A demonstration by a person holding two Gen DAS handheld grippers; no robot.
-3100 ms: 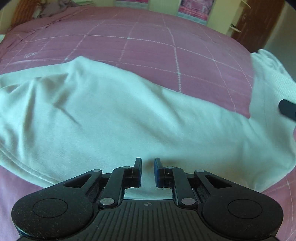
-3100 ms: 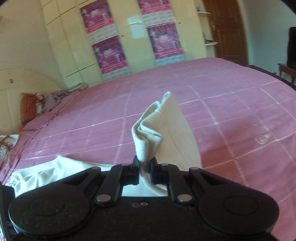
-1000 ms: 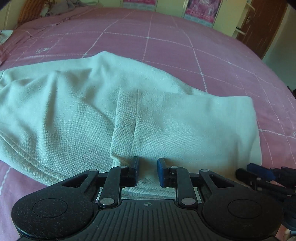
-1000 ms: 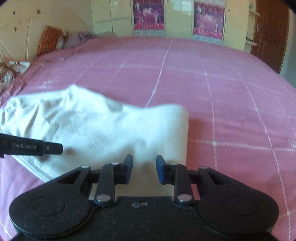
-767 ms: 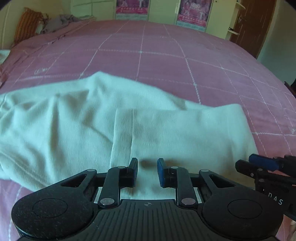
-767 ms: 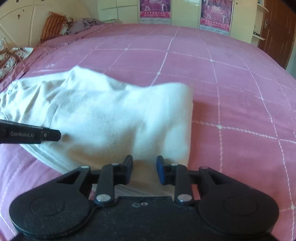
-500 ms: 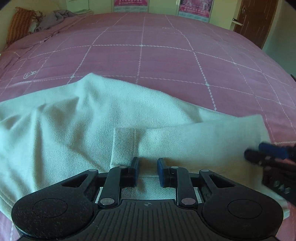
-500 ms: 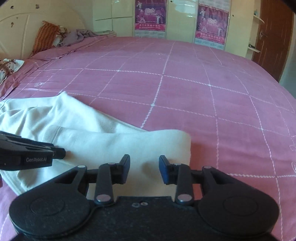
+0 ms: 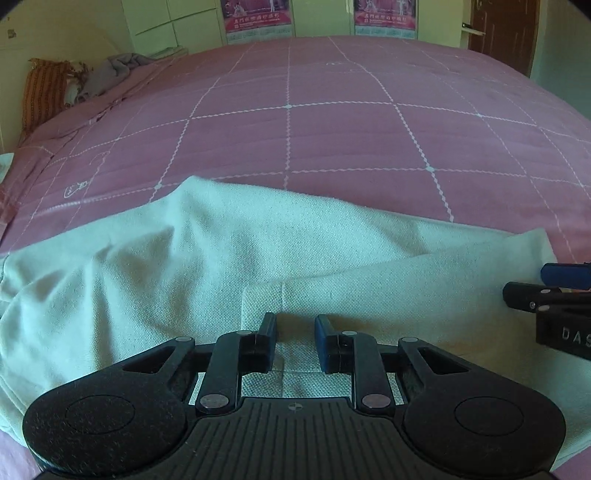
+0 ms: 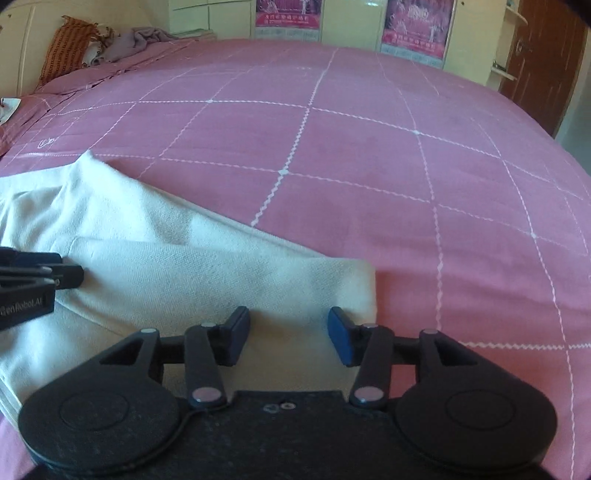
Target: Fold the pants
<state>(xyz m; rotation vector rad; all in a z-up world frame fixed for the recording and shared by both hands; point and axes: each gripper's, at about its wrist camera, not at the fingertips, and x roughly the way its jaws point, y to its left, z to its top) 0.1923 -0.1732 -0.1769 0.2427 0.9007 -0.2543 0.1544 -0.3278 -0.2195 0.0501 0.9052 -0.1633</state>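
1. Pants [image 9: 207,266], pale and already doubled over once, lie flat on the pink checked bed [image 9: 332,140], their long axis running side to side across both wrist views.
2. Left gripper [image 9: 294,341] sits low over the near edge by the hem of the folded-over layer, its jaws a narrow gap apart with cloth showing below them; they pinch nothing that I can see.
3. Right gripper [image 10: 289,334] is over the folded end at the pants' right side. Its jaws have just been opening and stand well apart, with cloth beneath them but not clamped.
4. Both grippers are about equally near, one at each part of the near edge, so the next fold looks reachable by either.
5. Beyond the pants the bed is bare; a striped pillow [image 10: 68,48] and crumpled clothes [image 10: 144,38] are well apart at the head end, and posters [image 10: 415,27] hang on the cupboards behind.
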